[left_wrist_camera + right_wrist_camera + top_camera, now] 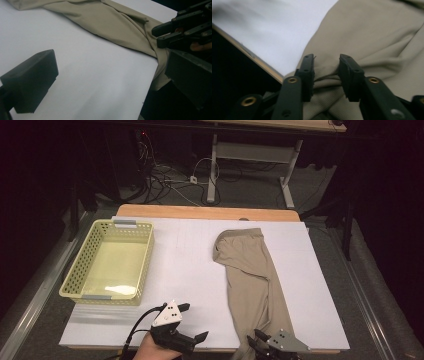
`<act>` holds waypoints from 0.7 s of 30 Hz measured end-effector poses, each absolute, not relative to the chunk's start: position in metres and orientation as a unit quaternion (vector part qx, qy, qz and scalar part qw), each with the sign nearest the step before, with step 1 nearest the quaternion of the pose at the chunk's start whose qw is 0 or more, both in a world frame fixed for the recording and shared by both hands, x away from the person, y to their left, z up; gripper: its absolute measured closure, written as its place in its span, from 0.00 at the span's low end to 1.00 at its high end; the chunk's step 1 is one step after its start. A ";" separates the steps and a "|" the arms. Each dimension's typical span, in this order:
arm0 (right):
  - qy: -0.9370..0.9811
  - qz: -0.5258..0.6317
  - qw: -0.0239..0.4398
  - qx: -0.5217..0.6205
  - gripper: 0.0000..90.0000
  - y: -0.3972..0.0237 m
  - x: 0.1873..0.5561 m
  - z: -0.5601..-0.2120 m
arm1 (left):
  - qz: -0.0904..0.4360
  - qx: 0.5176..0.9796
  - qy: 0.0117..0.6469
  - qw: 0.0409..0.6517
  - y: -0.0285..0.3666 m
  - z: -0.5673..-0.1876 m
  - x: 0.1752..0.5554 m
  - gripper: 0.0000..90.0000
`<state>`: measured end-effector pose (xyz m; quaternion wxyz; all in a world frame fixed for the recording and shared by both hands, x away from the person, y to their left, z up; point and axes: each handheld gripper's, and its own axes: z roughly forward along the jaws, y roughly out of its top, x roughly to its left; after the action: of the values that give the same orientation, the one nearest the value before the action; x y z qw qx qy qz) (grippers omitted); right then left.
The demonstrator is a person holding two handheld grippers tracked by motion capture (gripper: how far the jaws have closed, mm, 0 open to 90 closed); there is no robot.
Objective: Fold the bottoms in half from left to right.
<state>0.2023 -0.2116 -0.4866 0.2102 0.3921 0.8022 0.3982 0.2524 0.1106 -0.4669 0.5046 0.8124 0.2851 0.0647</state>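
The right hand-held gripper (pixel 326 75) is pinching a bunched fold of the beige knit fabric garment (pixel 374 42) at the white tabletop (pixel 190 270) edge. The left hand-held gripper (pixel 192 322) is hovering spread wide, holding nothing.

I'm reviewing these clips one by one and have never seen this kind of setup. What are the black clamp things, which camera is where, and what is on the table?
There is no robot arm here. A person holds a hand-operated two-jaw gripper in each hand. The high view looks down on the white table top from the person's side; the other two pictures come from small cameras that ride on each gripper and look along its jaws.

On the table lie a yellow plastic basket, which looks empty, at the left, and a pair of beige trousers, stretched toward the near edge, where one end hangs over.

The left gripper stands wide open over bare table and holds nothing. The right gripper is at the near end of the trousers, with a bunched fold of fabric between its jaws; whether the pads already pinch it I cannot tell.
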 end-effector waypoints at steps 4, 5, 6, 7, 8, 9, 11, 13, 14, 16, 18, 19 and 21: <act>0.808 0.393 0.212 0.386 0.89 -0.210 0.203 -0.489 | 0.064 0.811 0.286 0.506 0.112 -0.467 0.252 0.00; 0.809 0.393 0.211 0.383 0.93 -0.210 0.203 -0.489 | 0.064 0.812 0.285 0.506 0.112 -0.467 0.252 0.00; 0.811 0.393 0.211 0.379 0.94 -0.209 0.203 -0.489 | 0.063 0.812 0.285 0.506 0.112 -0.467 0.252 0.00; 0.812 0.393 0.212 0.377 0.95 -0.209 0.203 -0.488 | 0.063 0.812 0.285 0.505 0.112 -0.467 0.252 0.00; 0.812 0.394 0.213 0.374 0.95 -0.209 0.202 -0.488 | 0.062 0.812 0.285 0.506 0.112 -0.467 0.252 0.00; 0.813 0.394 0.212 0.372 0.95 -0.210 0.202 -0.487 | 0.062 0.811 0.286 0.507 0.112 -0.467 0.252 0.00; 0.811 0.400 0.211 0.372 0.96 -0.211 0.201 -0.486 | 0.061 0.809 0.286 0.510 0.113 -0.466 0.251 0.00; 0.807 0.406 0.211 0.373 0.96 -0.213 0.199 -0.484 | 0.060 0.807 0.287 0.512 0.113 -0.466 0.250 0.00; 0.806 0.408 0.212 0.372 0.96 -0.214 0.198 -0.483 | 0.058 0.807 0.287 0.513 0.113 -0.466 0.250 0.00; 0.804 0.412 0.212 0.373 0.96 -0.217 0.196 -0.481 | 0.056 0.806 0.286 0.515 0.113 -0.466 0.251 0.00; 0.802 0.414 0.214 0.373 0.96 -0.219 0.194 -0.480 | 0.056 0.805 0.284 0.517 0.112 -0.465 0.252 0.00; 0.800 0.415 0.215 0.376 0.96 -0.221 0.193 -0.480 | 0.055 0.804 0.284 0.520 0.111 -0.464 0.253 0.00; 0.797 0.417 0.216 0.380 0.96 -0.225 0.190 -0.480 | 0.054 0.803 0.281 0.522 0.108 -0.464 0.254 0.00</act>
<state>0.1900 -0.2248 -0.4798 0.2161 0.3795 0.7970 0.4171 0.2544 0.1079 -0.4640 0.5224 0.8034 0.2806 0.0537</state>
